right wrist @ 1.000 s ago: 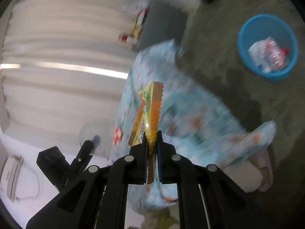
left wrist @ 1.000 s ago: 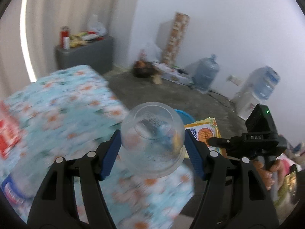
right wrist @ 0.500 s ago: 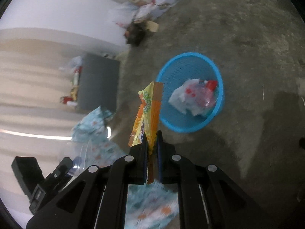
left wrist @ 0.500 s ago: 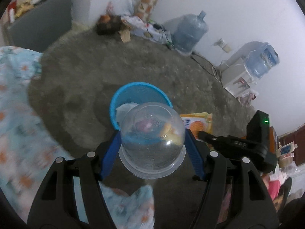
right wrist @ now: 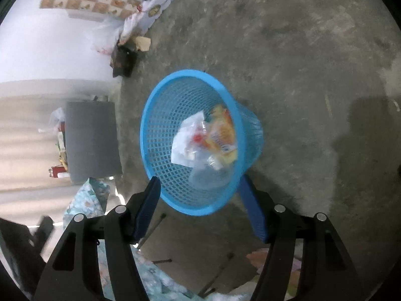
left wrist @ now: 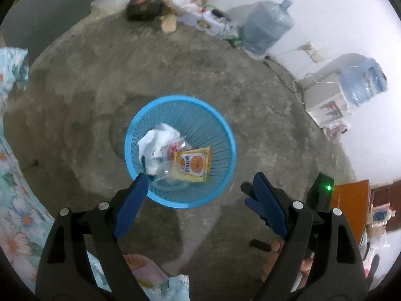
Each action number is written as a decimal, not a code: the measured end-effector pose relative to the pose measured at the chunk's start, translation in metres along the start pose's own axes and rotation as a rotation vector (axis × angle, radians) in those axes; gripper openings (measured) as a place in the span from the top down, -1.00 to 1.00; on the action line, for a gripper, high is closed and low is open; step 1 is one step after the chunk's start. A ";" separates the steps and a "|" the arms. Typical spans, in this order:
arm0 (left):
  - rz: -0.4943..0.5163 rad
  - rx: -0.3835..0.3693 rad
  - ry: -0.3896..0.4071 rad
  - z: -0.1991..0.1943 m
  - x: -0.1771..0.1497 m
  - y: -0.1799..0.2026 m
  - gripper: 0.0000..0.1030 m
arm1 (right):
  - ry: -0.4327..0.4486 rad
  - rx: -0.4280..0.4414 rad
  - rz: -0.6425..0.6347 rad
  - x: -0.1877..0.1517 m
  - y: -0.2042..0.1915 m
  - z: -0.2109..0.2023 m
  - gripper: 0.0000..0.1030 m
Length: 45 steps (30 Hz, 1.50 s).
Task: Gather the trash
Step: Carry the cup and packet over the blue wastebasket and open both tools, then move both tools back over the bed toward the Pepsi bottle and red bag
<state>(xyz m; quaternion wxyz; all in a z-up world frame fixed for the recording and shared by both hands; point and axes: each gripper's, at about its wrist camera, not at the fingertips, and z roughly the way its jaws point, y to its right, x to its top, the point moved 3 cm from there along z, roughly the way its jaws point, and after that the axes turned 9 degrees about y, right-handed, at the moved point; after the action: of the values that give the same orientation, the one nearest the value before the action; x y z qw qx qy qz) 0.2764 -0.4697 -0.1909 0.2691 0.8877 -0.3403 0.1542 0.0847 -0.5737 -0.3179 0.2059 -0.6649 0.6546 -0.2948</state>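
A blue mesh trash basket point(left wrist: 226, 135) stands on the grey floor, also in the right wrist view point(right wrist: 153, 135). Inside lie a yellow-orange snack wrapper point(left wrist: 193, 166), crumpled white plastic point(left wrist: 158, 141) and a clear plastic cup point(left wrist: 166, 180); in the right wrist view the wrapper point(right wrist: 223, 133) and cup point(right wrist: 208, 175) show too. My left gripper point(left wrist: 200, 188) is open and empty above the basket's near rim. My right gripper point(right wrist: 200, 190) is open and empty, its jaws on either side of the basket's near rim. The right gripper also shows in the left wrist view point(left wrist: 250, 195).
A table with a floral cloth point(left wrist: 15, 200) is at the left. Two water jugs point(left wrist: 265, 30) and a white dispenser point(left wrist: 328, 100) stand by the far wall, with bags and clutter point(left wrist: 160, 2). A grey cabinet point(right wrist: 92, 140) stands left of the basket.
Both grippers moved from the table to over the basket and opened. The clear cup and the yellow wrapper left the jaws and now lie in the basket.
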 end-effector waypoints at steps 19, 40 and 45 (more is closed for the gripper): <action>0.056 -0.006 0.523 -0.339 -0.069 0.001 -0.62 | 0.141 0.163 -0.573 -0.103 -0.175 -0.162 -0.52; -0.276 0.417 0.843 -0.531 -0.256 -0.160 -0.69 | -0.090 0.378 -0.915 -0.277 -0.263 -0.217 -0.53; -0.382 0.510 0.897 -0.557 -0.299 -0.192 -0.69 | -0.231 0.427 -0.950 -0.323 -0.279 -0.206 -0.53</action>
<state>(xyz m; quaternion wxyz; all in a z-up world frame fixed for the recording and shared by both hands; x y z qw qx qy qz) 0.1417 0.1307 0.0510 0.1872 0.8180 0.0232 0.5435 0.1677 -0.2142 -0.0202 0.2514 -0.8596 0.1798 -0.4070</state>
